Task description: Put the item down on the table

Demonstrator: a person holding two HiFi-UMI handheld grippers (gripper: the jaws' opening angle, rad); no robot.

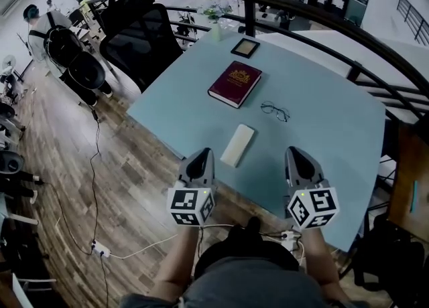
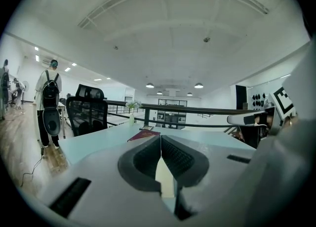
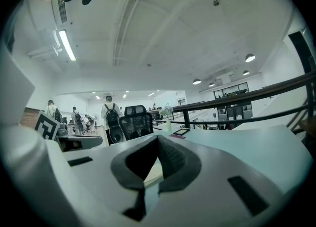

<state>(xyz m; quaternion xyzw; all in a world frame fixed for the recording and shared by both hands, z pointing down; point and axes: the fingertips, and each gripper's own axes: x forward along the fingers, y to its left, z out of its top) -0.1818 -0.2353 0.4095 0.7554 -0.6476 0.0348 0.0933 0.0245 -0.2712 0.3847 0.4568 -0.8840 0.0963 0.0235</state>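
Cream case (image 1: 237,144) flat on table (image 1: 335,126), just beside left jaws, ungripped

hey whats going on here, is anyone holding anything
A person stands at the near edge of a light blue table with a gripper in each hand. The left gripper and the right gripper are both shut with nothing between their jaws. A pale flat item lies on the table just ahead, between the two. Farther back lie a red book, a pair of glasses and a small dark-framed object. Nothing is held, so the item looks already put down.
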